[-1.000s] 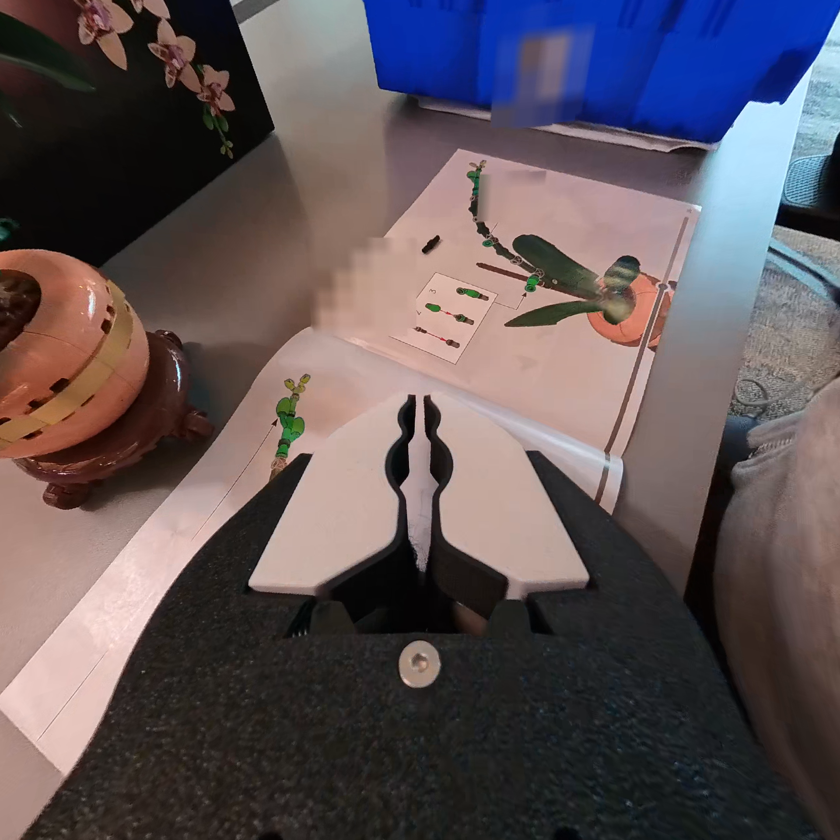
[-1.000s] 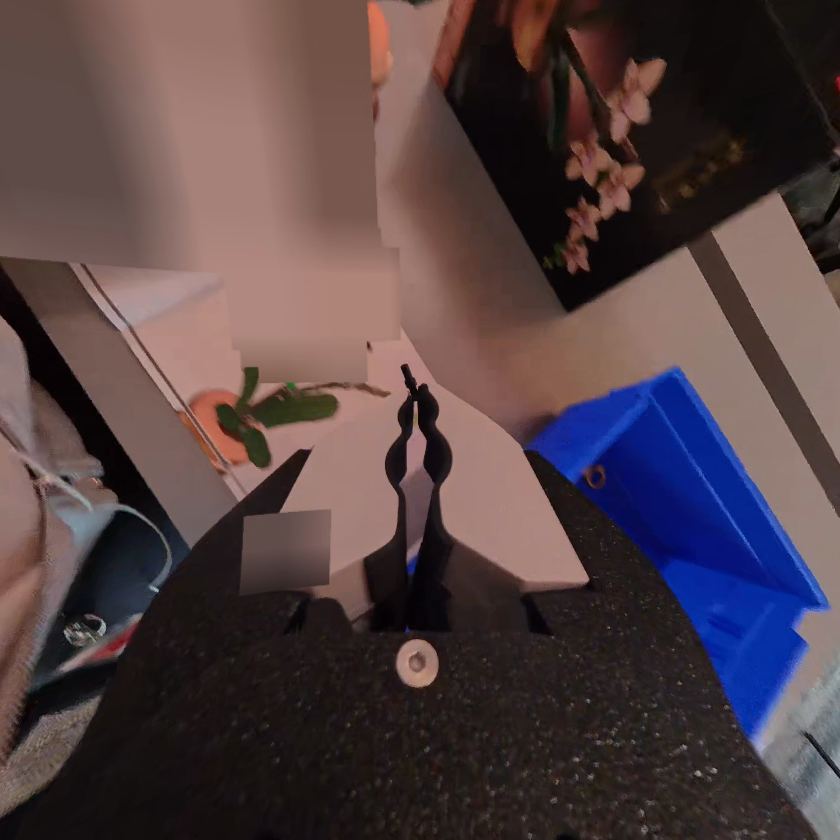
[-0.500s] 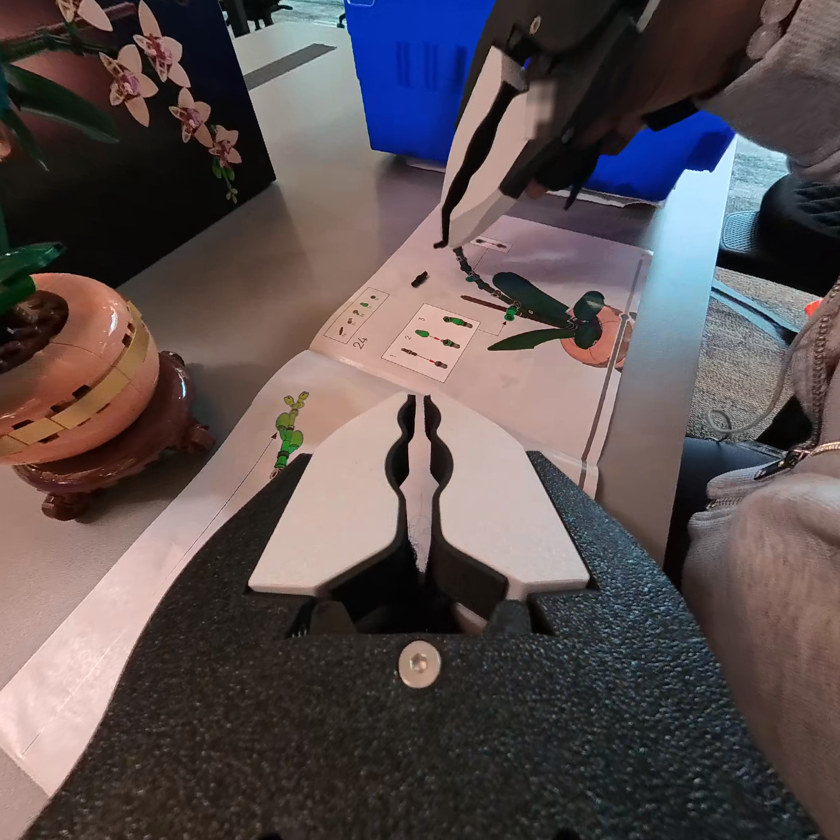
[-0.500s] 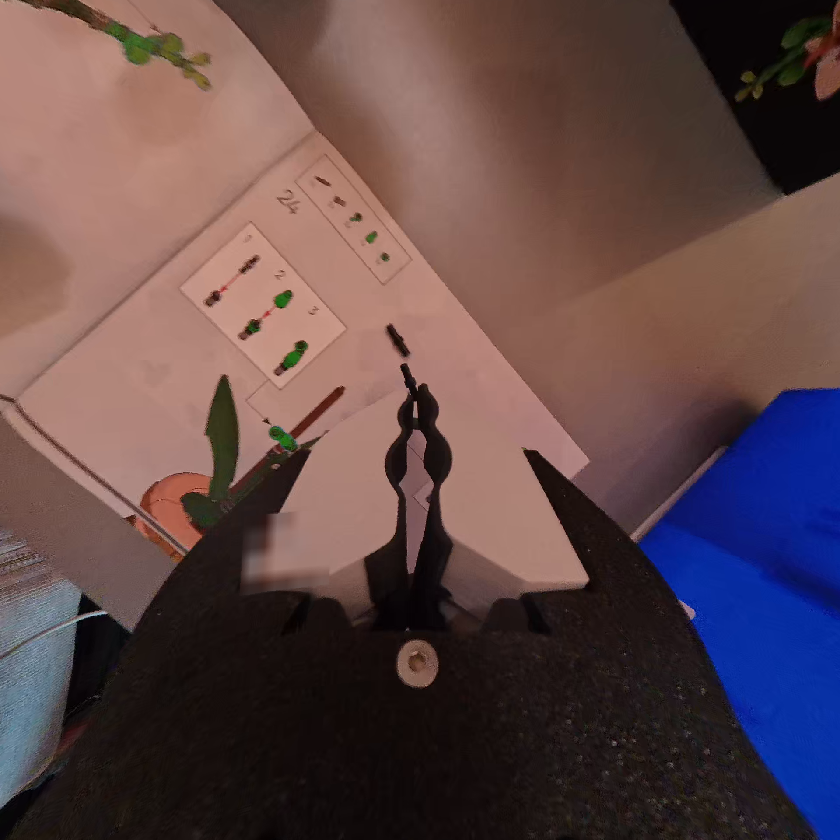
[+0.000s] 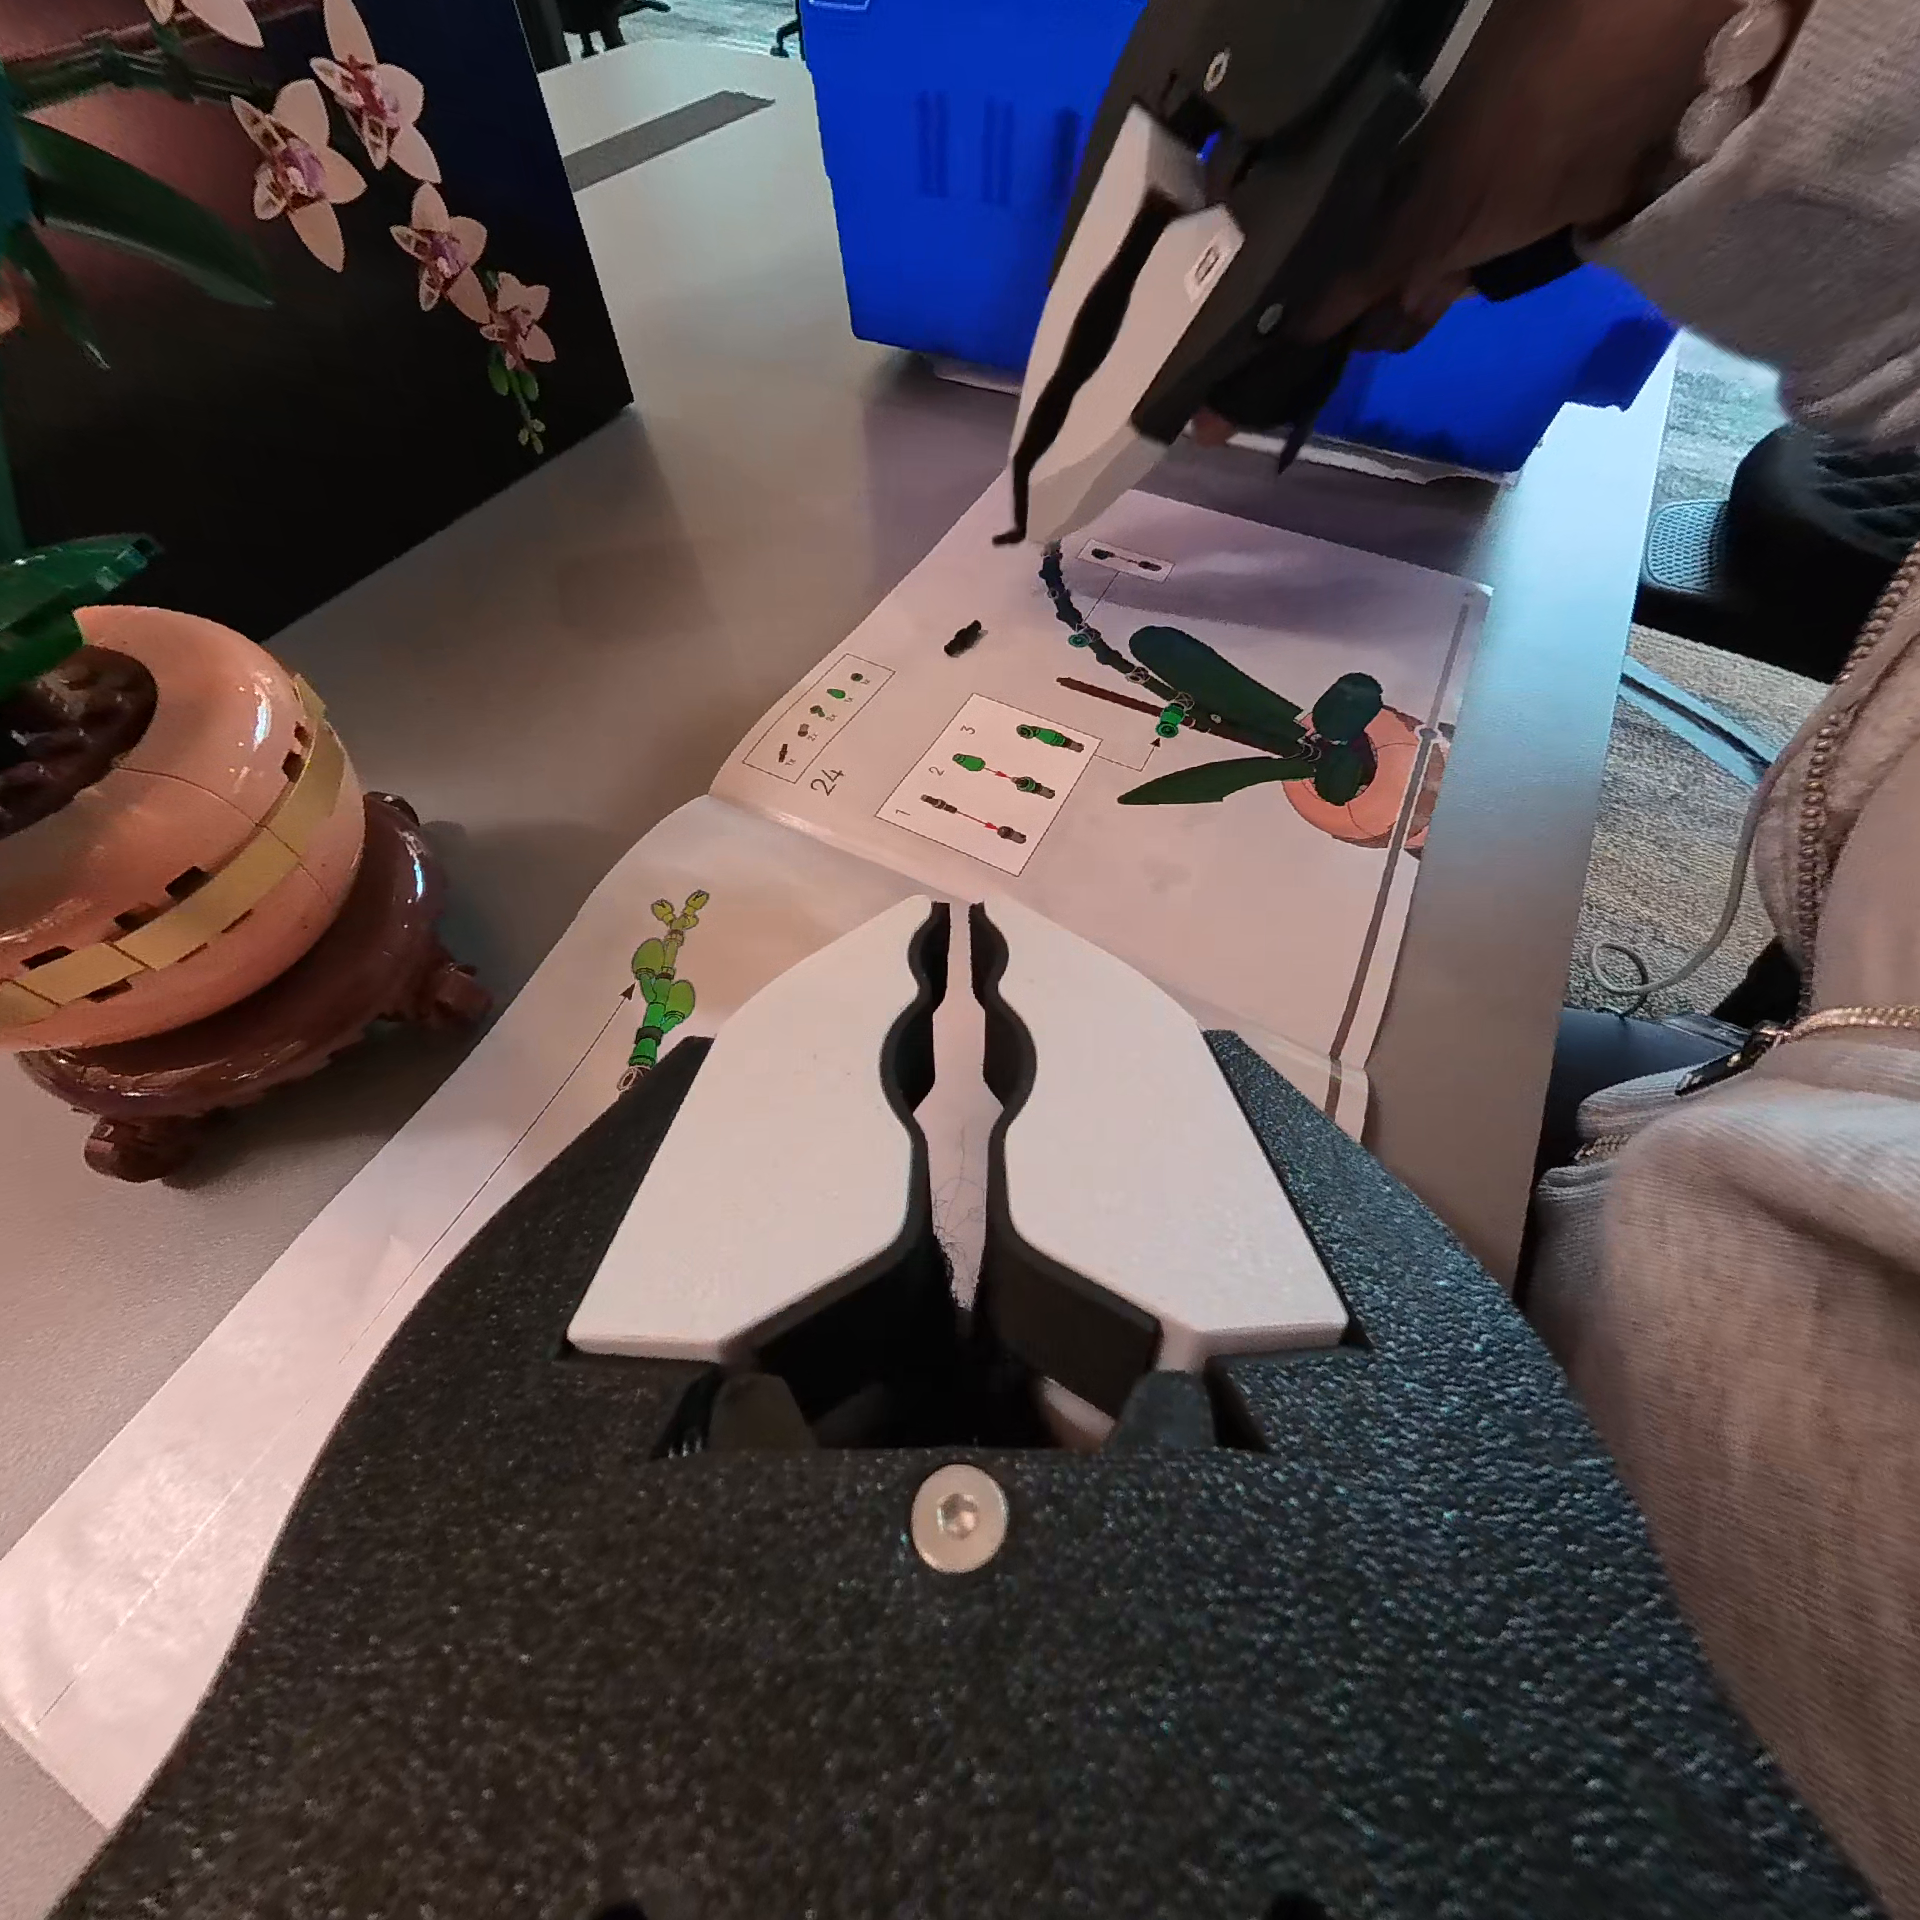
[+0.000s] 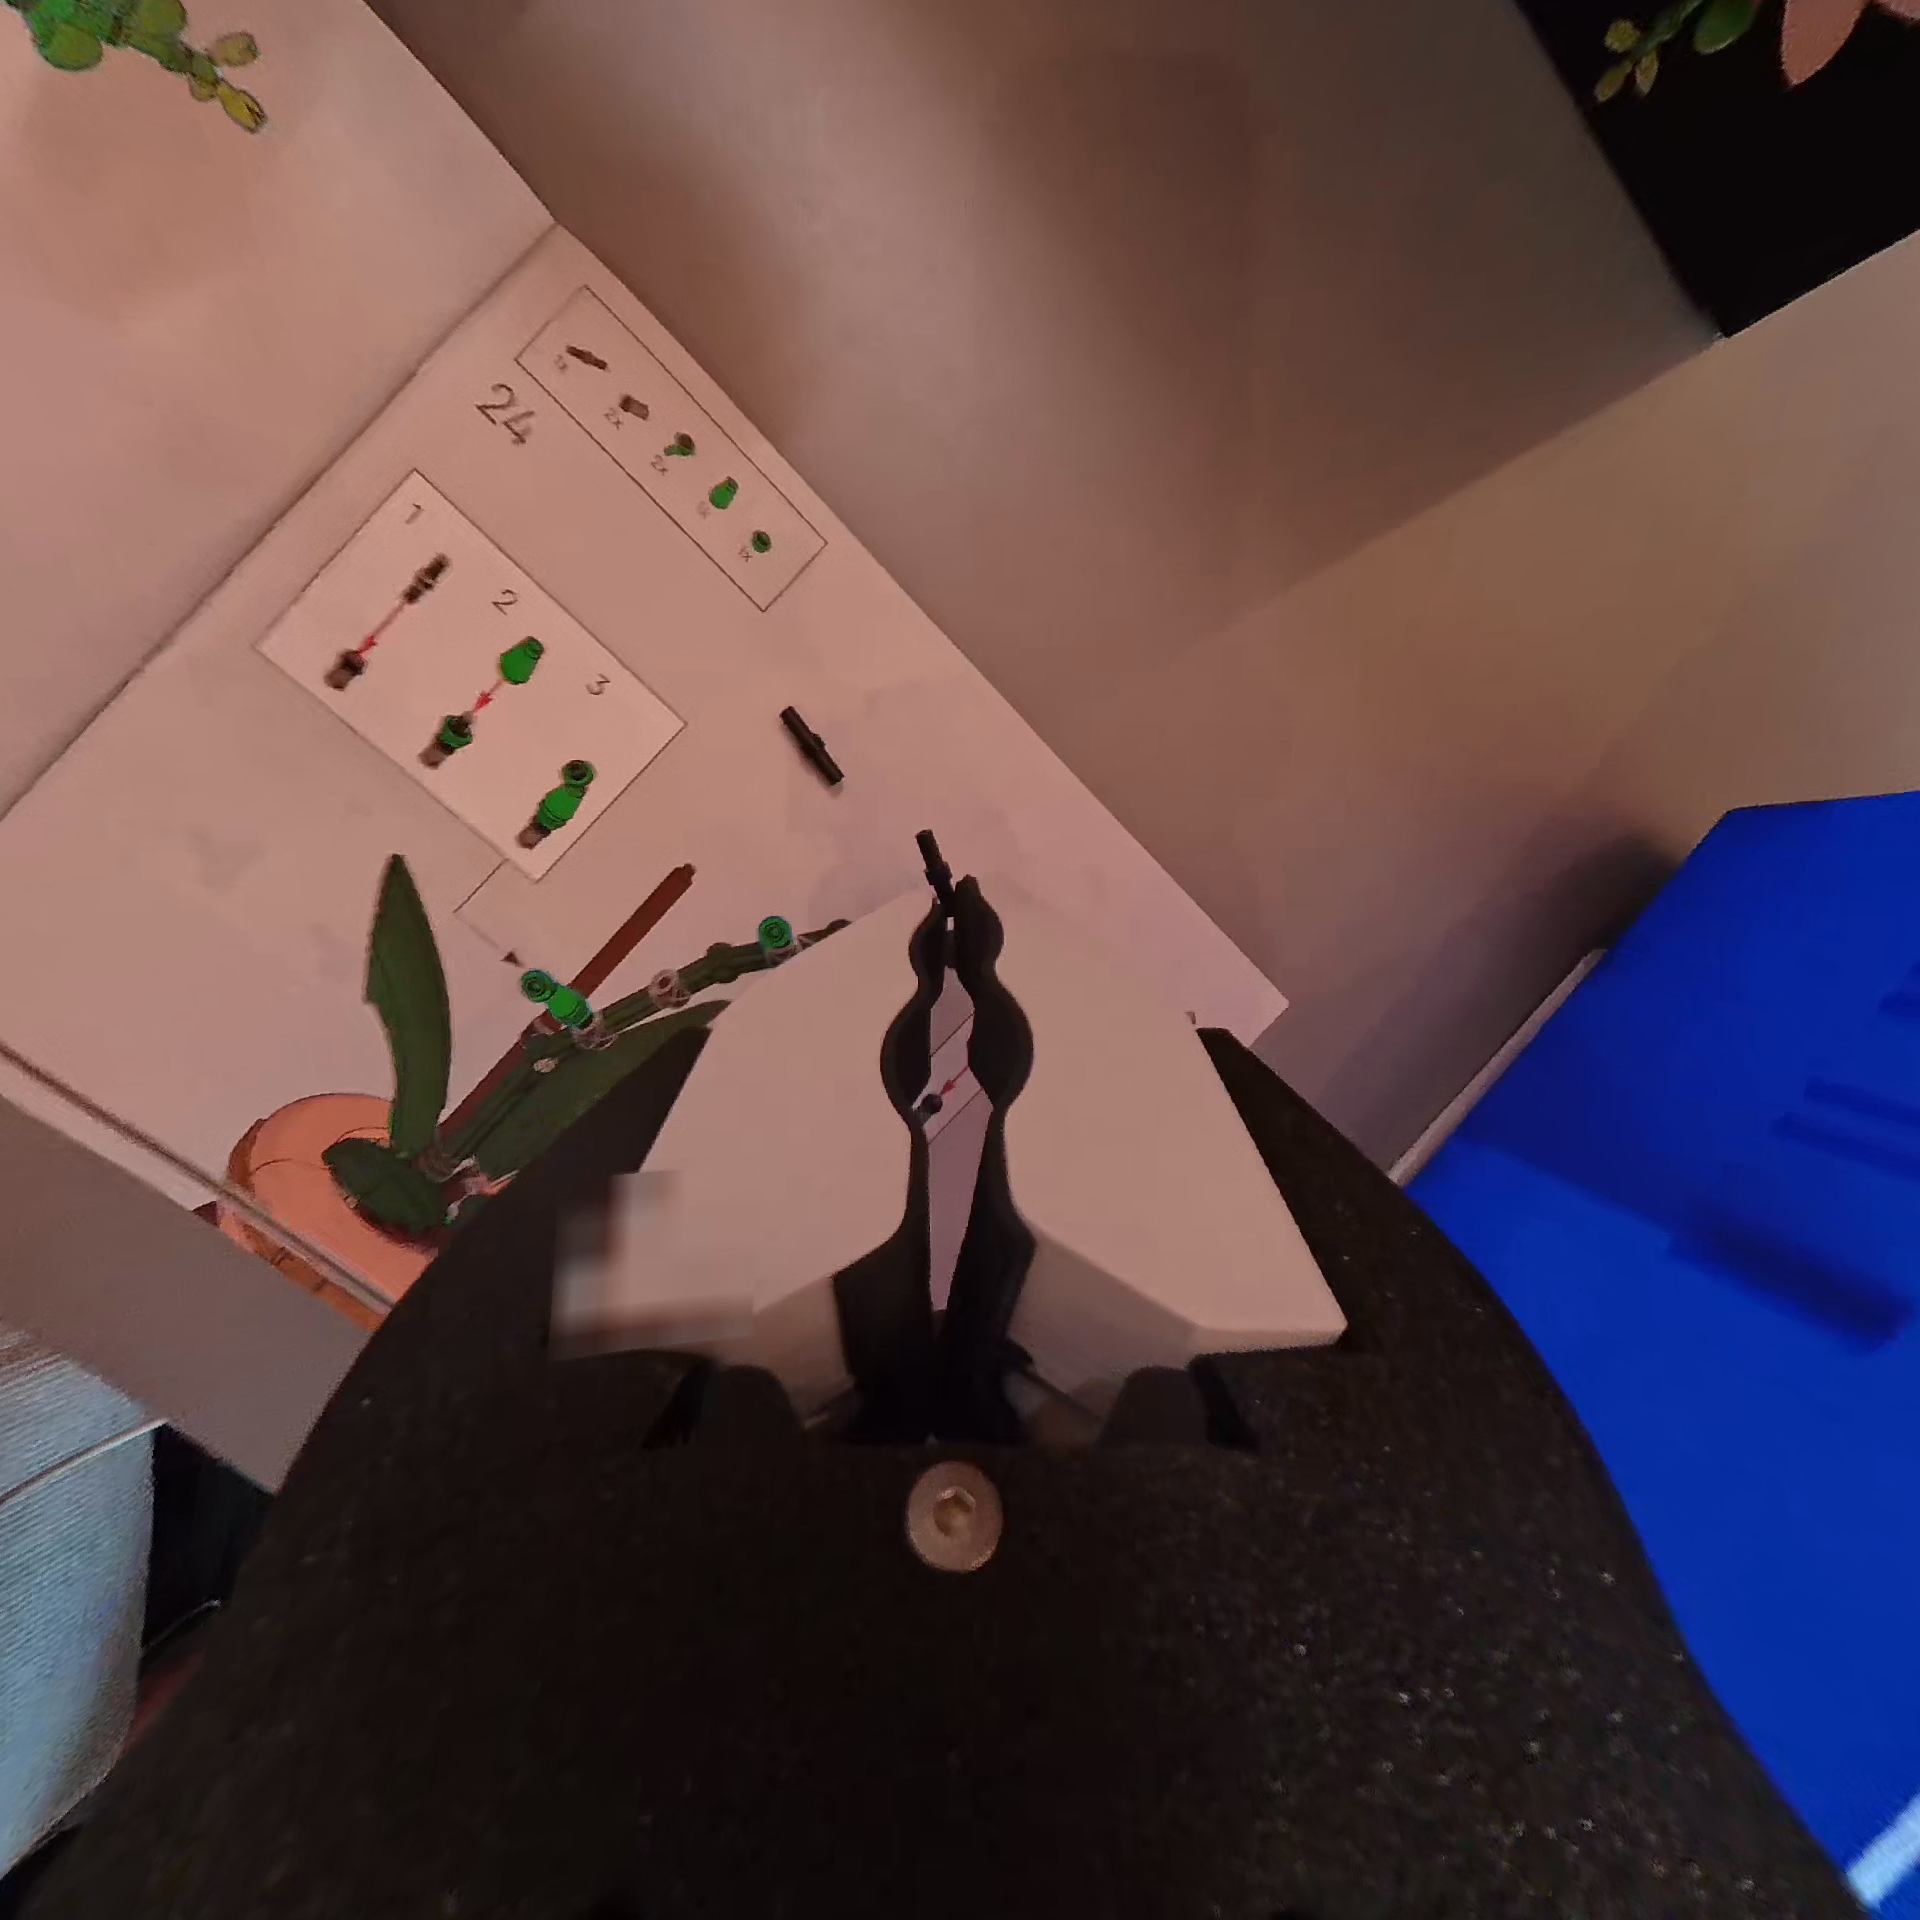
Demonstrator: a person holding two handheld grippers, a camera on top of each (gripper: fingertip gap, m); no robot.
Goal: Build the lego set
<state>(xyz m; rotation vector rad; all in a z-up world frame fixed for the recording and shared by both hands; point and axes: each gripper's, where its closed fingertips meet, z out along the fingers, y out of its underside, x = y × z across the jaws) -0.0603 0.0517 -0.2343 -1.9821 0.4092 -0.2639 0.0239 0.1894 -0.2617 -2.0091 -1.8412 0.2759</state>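
The pot (image 5: pixel 156 831), a pink brick-built bowl on a brown base, stands at the left of the tabletop (image 5: pixel 665 520), just beside the open booklet (image 5: pixel 1195 935). Behind it stands a dark box (image 5: pixel 312 416) printed with orchids.

The left tool (image 5: pixel 960 914) hovers low over the booklet's near page. Its fingers stand a narrow slit apart and hold nothing.

One loose black pin (image 5: pixel 964 636) lies on the far page, near the printed parts list.

The right tool (image 6: pixel 948 904) hangs above the far page, tip down. Its fingers are closed on a second black pin (image 6: pixel 932 857), gripped by one end so that most of it projects past the tips. This pin is just beside the loose one but apart from it.

Recommended handling: the held pin is small and gripped only at its end, so keep the pinch steady and avoid side loads against the page. Lower vertically. Keep the tips clear of the loose pin, which would likely roll if nudged.

A blue bin (image 5: pixel 935 208) stands at the far right.

Count: two tools, two black pins, one booklet, one pot, one box, one bin
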